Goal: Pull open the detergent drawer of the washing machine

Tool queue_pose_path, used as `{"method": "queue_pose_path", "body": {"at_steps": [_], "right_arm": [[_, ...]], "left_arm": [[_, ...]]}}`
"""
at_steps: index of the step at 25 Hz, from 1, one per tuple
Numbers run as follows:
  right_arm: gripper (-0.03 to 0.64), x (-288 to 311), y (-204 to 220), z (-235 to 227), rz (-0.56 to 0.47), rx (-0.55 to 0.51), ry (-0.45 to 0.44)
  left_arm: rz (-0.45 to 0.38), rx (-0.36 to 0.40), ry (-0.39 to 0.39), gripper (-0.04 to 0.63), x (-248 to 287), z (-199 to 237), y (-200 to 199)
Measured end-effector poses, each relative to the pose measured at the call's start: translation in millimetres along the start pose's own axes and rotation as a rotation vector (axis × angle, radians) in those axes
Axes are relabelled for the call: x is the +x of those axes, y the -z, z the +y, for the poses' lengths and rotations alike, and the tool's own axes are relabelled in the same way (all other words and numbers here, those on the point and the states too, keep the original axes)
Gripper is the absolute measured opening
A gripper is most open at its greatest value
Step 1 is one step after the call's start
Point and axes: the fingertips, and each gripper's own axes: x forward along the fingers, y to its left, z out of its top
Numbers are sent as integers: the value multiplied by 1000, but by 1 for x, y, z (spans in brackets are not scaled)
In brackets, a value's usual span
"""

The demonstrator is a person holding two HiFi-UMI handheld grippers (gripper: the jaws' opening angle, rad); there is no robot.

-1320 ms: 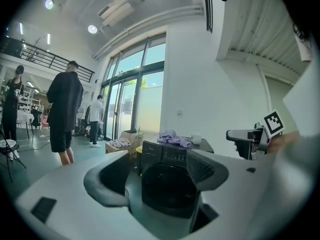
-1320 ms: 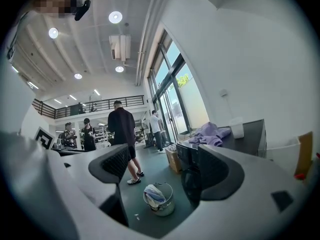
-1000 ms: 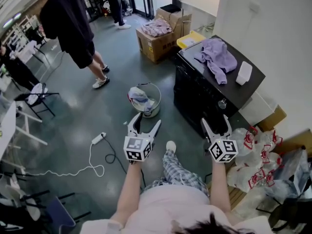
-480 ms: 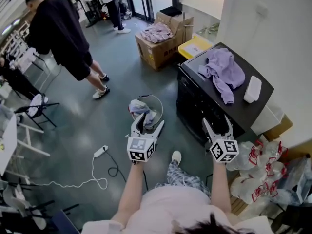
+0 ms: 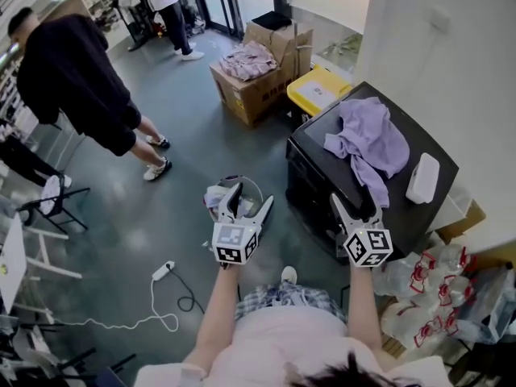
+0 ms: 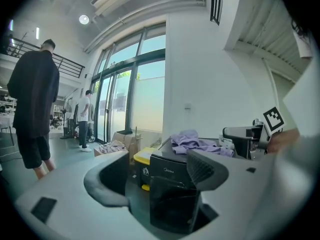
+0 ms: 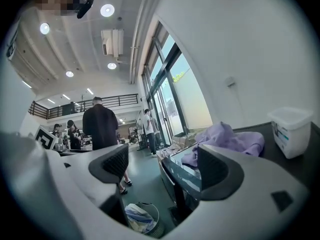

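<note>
The black washing machine point(image 5: 322, 180) stands at the right with its front facing left; its dark front panel point(image 6: 172, 166) shows no drawer I can single out. A purple garment point(image 5: 367, 143) and a white tub point(image 5: 423, 177) lie on its lid. My right gripper point(image 5: 356, 206) is open and held just short of the machine's near front corner, touching nothing. My left gripper point(image 5: 248, 200) is open too, over the floor to the machine's left. In the left gripper view, the left gripper point(image 6: 157, 179) frames the machine's front. In the right gripper view, the right gripper point(image 7: 162, 171) looks along the machine's front edge point(image 7: 182, 176).
A bucket of clothes point(image 5: 226, 193) sits on the floor under my left gripper. Cardboard boxes point(image 5: 254, 75) and a yellow bin point(image 5: 318, 87) stand beyond the machine. A person in black point(image 5: 72, 79) stands at the far left. A power strip point(image 5: 164, 270) lies on the floor, and plastic bags point(image 5: 427, 289) lie at the right.
The view has shifted, so the machine sits a little closer and the person in black further left. Both grippers stay open and level, the left one now over the bucket.
</note>
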Motion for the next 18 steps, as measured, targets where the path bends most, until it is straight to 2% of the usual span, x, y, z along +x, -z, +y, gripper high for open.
{"method": "queue_pose_path", "body": {"at_steps": [9, 18], "right_arm": [[428, 46, -11, -20, -4, 15, 55], [423, 79, -15, -31, -14, 16, 170]], "left_arm": [[16, 24, 83, 345, 65, 14, -20], [45, 51, 256, 345, 137, 22, -29]]}}
